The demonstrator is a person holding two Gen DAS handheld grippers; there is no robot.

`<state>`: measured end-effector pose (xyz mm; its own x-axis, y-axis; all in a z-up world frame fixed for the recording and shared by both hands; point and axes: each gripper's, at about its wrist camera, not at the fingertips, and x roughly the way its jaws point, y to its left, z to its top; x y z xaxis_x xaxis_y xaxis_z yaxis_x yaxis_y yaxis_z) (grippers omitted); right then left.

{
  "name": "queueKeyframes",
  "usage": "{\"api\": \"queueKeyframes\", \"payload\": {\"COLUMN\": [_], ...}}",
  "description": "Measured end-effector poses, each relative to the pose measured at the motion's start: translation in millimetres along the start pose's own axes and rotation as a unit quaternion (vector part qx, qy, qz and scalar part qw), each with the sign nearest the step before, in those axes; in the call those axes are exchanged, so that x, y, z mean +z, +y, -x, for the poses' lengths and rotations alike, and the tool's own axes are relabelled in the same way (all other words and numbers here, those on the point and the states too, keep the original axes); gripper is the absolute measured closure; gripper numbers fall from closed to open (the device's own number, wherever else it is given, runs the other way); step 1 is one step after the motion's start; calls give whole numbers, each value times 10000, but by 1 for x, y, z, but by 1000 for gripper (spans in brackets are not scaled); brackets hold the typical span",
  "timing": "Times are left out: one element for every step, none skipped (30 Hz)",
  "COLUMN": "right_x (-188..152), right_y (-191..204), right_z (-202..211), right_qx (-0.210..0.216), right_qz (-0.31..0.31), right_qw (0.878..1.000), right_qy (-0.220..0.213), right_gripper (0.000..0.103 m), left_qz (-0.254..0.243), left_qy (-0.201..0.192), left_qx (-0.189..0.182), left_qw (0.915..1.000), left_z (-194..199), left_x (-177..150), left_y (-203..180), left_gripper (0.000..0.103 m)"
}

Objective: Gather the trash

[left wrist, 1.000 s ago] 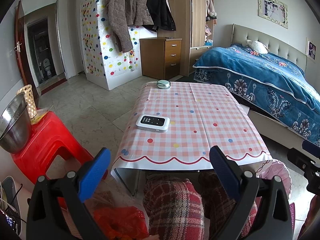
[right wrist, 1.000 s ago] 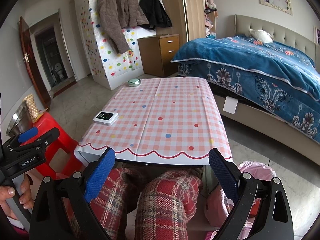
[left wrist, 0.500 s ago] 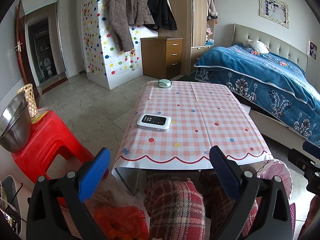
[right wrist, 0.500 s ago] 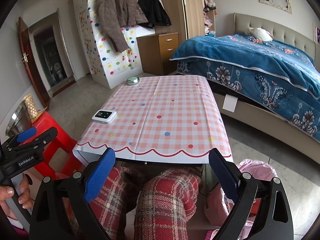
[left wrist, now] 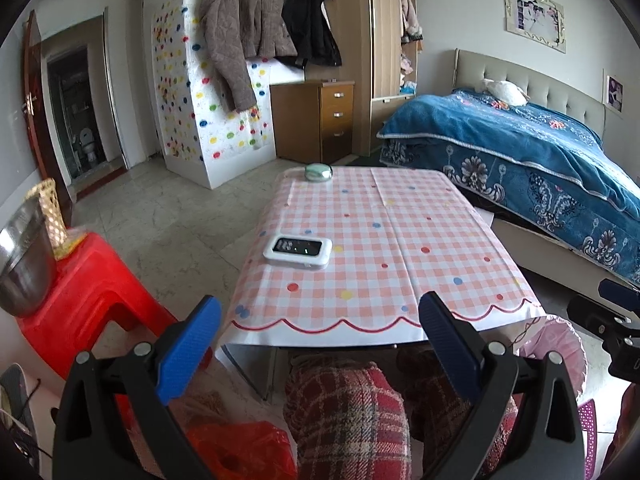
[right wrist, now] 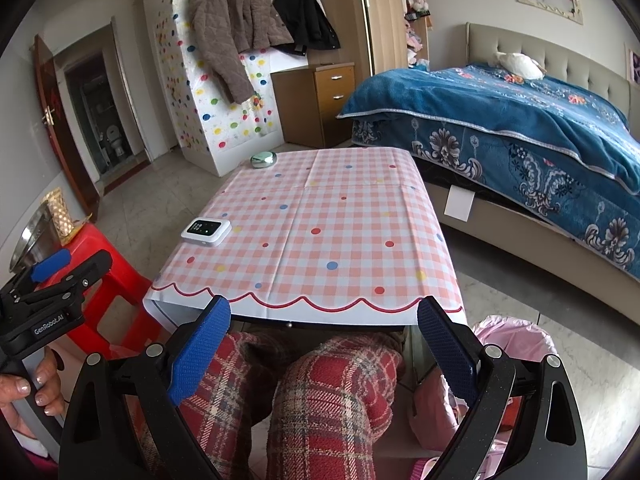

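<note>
My left gripper (left wrist: 320,322) is open and empty, held low in front of the near edge of the pink checked table (left wrist: 400,240). My right gripper (right wrist: 324,326) is open and empty, also before the table's near edge (right wrist: 344,216). A bin lined with a pink bag (right wrist: 516,344) stands on the floor to the right of the table; it also shows in the left wrist view (left wrist: 556,344). A red plastic bag (left wrist: 240,452) lies on the floor at the lower left. No loose trash shows on the table.
A white device with a screen (left wrist: 298,250) lies on the table's left part and a round green tin (left wrist: 318,172) at its far end. A red stool (left wrist: 80,300) with a steel bowl (left wrist: 22,264) stands to the left. A bed (right wrist: 520,128) is on the right. Plaid-clad legs (right wrist: 320,400) are below.
Both grippers have risen and tilted slightly, so the table sits a little lower in each view. Both stay open and empty.
</note>
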<state>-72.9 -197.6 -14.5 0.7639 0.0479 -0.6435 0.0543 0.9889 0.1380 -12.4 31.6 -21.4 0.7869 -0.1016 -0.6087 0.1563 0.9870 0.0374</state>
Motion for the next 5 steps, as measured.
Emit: {"api": "queueKeyframes", "payload": {"right_x": [-2, -3, -9, -5, -8], "right_y": [0, 1, 2, 1, 2], "right_z": [-2, -4, -7, -11, -16], "right_qx": [-2, -14, -63, -75, -156], "right_qz": [-17, -26, -20, -18, -3], "right_qw": [10000, 10000, 9999, 9999, 9998], "right_qy": [39, 68, 111, 120, 151], "right_gripper": [10, 10, 10, 10, 10], "left_qz": [31, 56, 95, 102, 81], "left_qy": [42, 75, 56, 25, 22], "left_qx": [19, 60, 137, 203, 300], "left_qw": [10000, 9999, 9998, 9997, 9995], "left_z": [-6, -11, -18, -23, -30], "left_x": [-3, -6, -13, -17, -25], "left_y": [-1, -1, 0, -2, -3], "left_gripper": [7, 7, 7, 7, 7]}}
